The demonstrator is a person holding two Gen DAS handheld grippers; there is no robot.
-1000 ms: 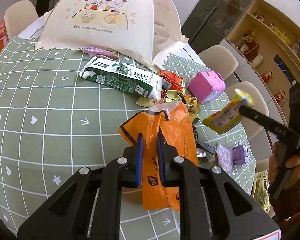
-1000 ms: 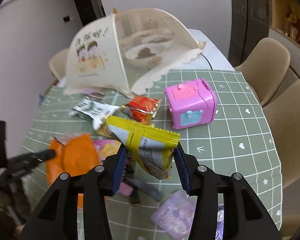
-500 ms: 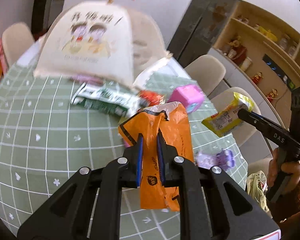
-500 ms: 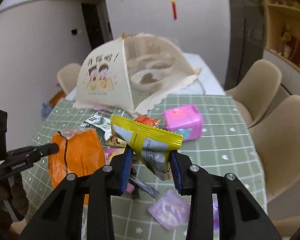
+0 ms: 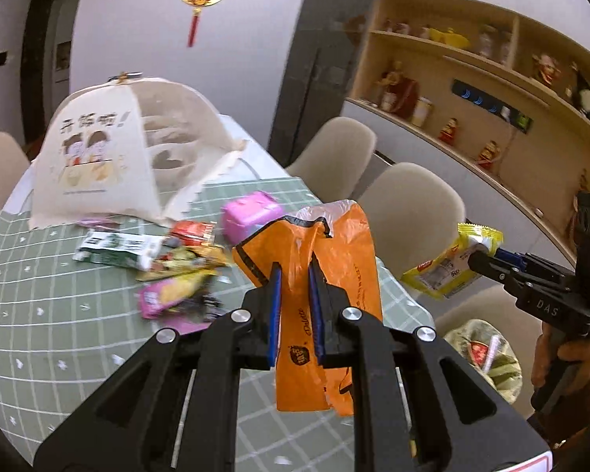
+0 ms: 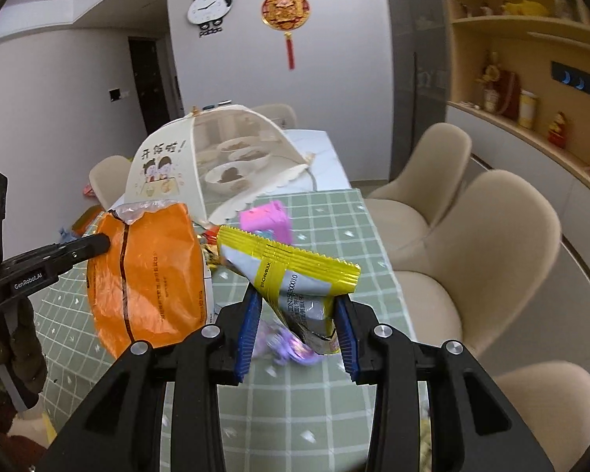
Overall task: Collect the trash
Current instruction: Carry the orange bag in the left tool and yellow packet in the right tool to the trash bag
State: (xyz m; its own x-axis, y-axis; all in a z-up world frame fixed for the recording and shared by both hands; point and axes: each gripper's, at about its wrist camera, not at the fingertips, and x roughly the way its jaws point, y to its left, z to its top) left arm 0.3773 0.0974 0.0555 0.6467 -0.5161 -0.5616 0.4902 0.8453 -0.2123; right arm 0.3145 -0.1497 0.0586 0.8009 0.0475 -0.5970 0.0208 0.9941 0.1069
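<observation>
Lifted clear of the table [image 5: 39, 275]: an orange snack bag [image 5: 326, 275], pinched tight between the jaws of the left gripper [image 5: 295, 271], and a yellow-and-silver wrapper [image 6: 295, 275], clamped across its crumpled lower end by the right gripper [image 6: 299, 306], whose jaws have just been closing on it; both pieces held up over the near edge of the table, well apart from each other. Best carried steadily, with both grips kept firm, toward the clear trash bag [image 5: 483, 354] below the table edge, apparently the collection point; each wrapper to be let go only once it is over the bag's mouth. Left behind on the green grid-patterned tablecloth: a green carton [image 5: 114, 247], a red packet [image 5: 192, 232], a pink toy box [image 5: 251, 220], more loose wrappers; beyond, a mesh food cover [image 5: 110, 161] over bowls, beige chairs, a panda wall clock [image 6: 210, 4], wooden shelves of ornaments.
</observation>
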